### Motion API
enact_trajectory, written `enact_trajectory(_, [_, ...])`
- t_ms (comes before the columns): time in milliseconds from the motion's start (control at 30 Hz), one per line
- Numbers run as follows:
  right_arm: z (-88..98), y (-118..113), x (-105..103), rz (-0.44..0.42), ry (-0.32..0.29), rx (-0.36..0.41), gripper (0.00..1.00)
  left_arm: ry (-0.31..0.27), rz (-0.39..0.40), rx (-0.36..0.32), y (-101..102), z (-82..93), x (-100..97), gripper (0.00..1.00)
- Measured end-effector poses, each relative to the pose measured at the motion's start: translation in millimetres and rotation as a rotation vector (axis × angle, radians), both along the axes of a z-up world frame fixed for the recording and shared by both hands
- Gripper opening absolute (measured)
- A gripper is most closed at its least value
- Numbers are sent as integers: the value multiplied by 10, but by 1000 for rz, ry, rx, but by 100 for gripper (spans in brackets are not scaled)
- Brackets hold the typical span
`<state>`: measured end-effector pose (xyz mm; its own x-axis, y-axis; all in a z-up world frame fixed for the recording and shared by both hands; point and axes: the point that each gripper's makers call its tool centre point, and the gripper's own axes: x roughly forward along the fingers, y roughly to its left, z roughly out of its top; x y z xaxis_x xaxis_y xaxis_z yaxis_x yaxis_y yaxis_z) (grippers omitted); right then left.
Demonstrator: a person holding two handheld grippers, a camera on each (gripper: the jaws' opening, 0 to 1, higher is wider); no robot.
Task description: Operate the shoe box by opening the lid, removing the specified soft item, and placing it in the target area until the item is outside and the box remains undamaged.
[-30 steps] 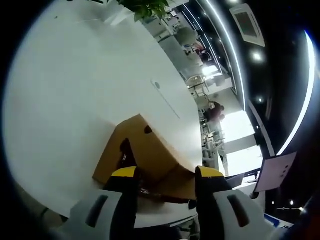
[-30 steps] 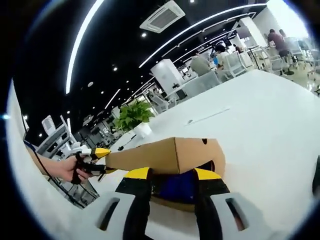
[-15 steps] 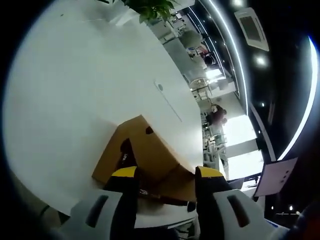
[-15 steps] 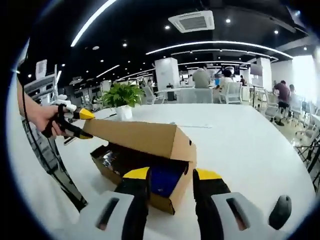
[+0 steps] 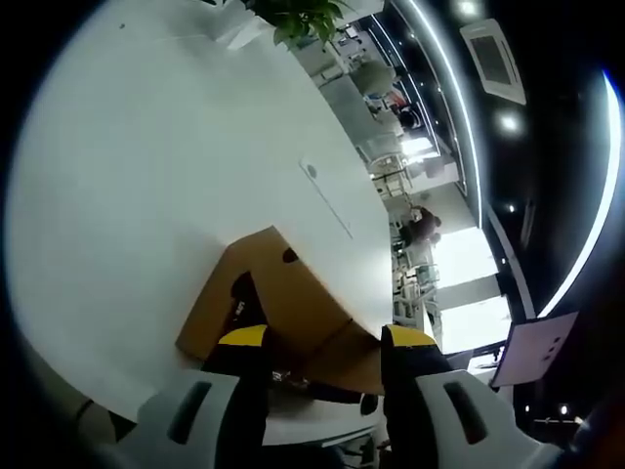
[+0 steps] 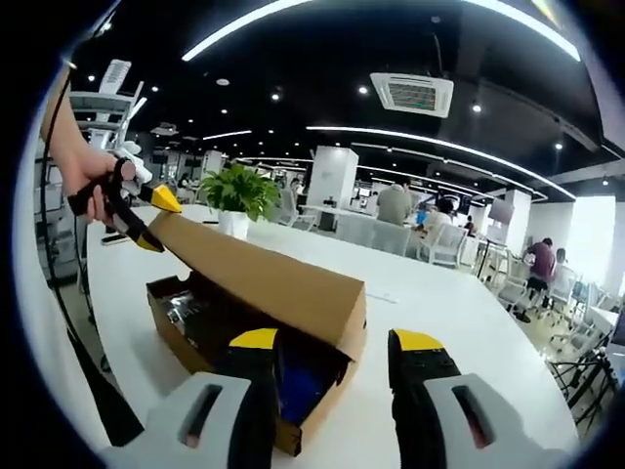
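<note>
A brown cardboard shoe box [image 6: 168,315] lies on the white table [image 6: 479,391] with its hinged lid [image 6: 264,281] raised at a slant. In the right gripper view, a person's hand holds my left gripper [image 6: 153,221] shut on the lid's free edge, at the upper left. In the left gripper view, that lid [image 5: 293,293] runs between the yellow tips of the left gripper [image 5: 327,337]. My right gripper [image 6: 335,340] stands open over the box's near end. Inside the box, a blue soft item [image 6: 298,376] lies at that end and dark contents [image 6: 200,313] further in.
A potted plant [image 6: 237,191] stands on the table behind the box. Beyond the table's far side are chairs and seated people [image 6: 395,205]. Bare tabletop [image 5: 127,176] spreads around the box on all sides.
The right gripper view has swung round and levelled. The lid now stands higher over the box, showing more of the inside. The left gripper view is nearly the same.
</note>
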<state>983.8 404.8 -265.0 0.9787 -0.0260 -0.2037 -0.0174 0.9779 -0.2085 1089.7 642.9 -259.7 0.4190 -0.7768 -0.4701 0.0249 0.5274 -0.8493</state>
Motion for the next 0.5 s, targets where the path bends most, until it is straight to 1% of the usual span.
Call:
enact_trajectory(167, [-24,-23,16,-13,5,-9,39,-6,-20,5,-8,2,-16,45])
enact_trajectory(267, [-1,-41,41,-20,-7,-37,33,-5,-22,3,-6,-19,-41,45])
enact_trajectory(400, [-18,-36,108,-25,-8,-71,35,-21,-19,-7,-8,-15,-50,45])
enact_trajectory(433, [-7,-38,136,-28,-7,-94,36,-22,-16,-13,-10,-10,-44,45])
enact_trajectory(500, [14,-30,147,-27,-20,-79,36,-32,-4,-40,-18,17,-29,45])
